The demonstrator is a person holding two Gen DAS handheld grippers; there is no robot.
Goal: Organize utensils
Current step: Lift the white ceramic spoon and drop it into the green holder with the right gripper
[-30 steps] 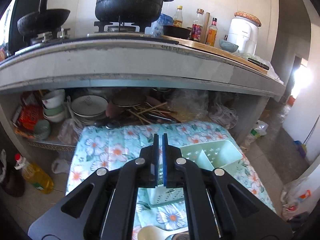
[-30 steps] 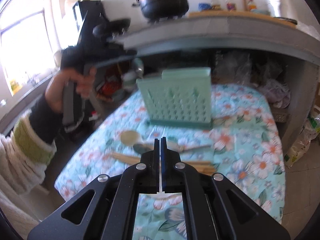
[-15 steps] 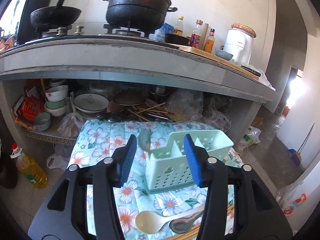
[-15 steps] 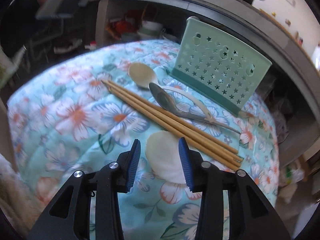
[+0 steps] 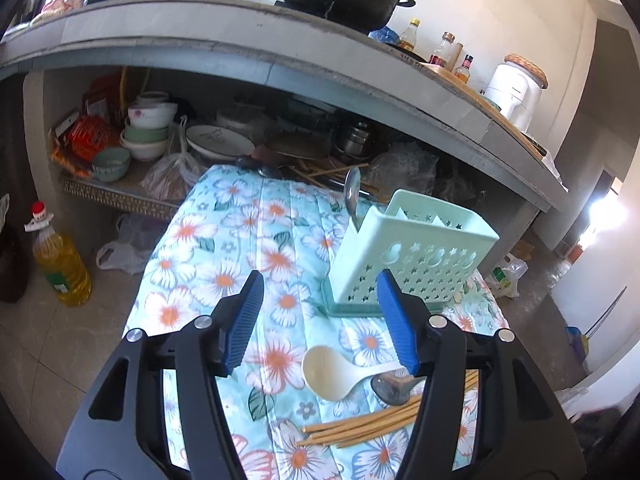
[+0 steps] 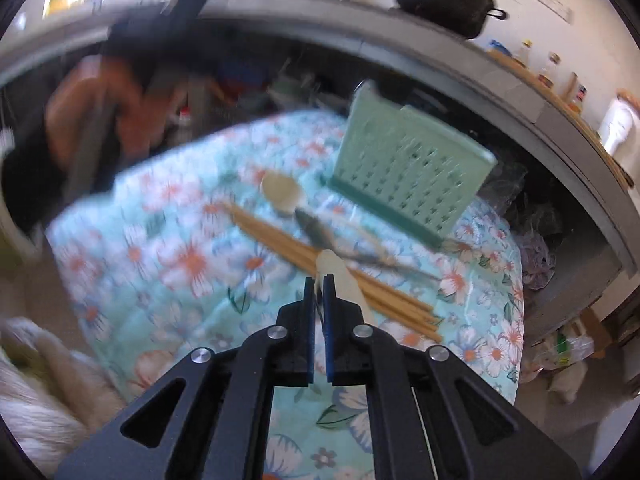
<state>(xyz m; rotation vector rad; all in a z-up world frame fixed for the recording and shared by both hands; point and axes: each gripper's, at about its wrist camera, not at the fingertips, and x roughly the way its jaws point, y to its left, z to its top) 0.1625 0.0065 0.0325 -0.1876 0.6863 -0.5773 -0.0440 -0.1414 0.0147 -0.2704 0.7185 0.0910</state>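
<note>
A mint-green utensil caddy [image 5: 412,264] stands on the floral cloth with a metal spoon [image 5: 352,196] upright in its left end. My left gripper [image 5: 324,316] hovers in front of it, its jaws opening with nothing between them. On the cloth below lie a cream spoon [image 5: 332,372], another metal spoon [image 5: 392,386] and wooden chopsticks [image 5: 360,426]. My right gripper [image 6: 319,284] is shut on a pale plastic spoon [image 6: 340,276], held above the chopsticks [image 6: 288,248]. The caddy [image 6: 408,172] is beyond it in this blurred view.
The floral cloth [image 5: 224,256] covers a low table against a concrete counter [image 5: 280,64]. A shelf under the counter holds bowls [image 5: 146,136] and plates. An oil bottle [image 5: 60,260] stands on the floor at left. A hand [image 6: 80,112] holding the other gripper shows at upper left.
My left jaws went from shut to wide open, and the gripper sank toward the cloth. My right jaws opened around the pale spoon lying on the cloth, then shut on it.
</note>
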